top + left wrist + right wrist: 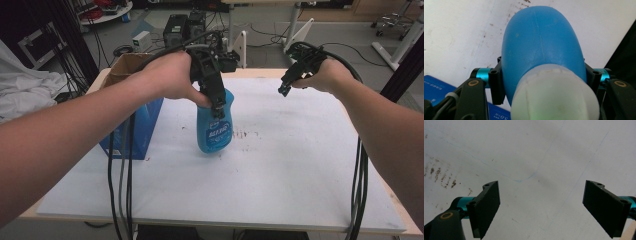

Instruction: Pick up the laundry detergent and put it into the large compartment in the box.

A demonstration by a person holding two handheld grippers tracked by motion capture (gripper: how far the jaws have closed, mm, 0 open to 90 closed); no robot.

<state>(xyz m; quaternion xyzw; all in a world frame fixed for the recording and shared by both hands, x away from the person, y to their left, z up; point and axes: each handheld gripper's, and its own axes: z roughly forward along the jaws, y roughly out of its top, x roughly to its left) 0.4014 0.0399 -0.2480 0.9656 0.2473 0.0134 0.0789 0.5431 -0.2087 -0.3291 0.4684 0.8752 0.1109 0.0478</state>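
A blue plastic bottle (215,129) with a printed label stands on the white table sheet (280,165) near its middle. My left gripper (217,102) comes down from above and is shut on the bottle's upper part. In the left gripper view the bottle (541,45) with its white cap sits squeezed between the two black jaws. My right gripper (286,87) hovers above the sheet at the back right, apart from the bottle. In the right gripper view its pads (486,207) stand wide apart over the bare sheet (531,152) with nothing between them.
A blue box (137,127) and an open cardboard box (127,65) sit at the table's left edge, close to the bottle. Black cables (120,185) hang over the front edge on both sides. Brown stains (245,134) mark the sheet beside the bottle.
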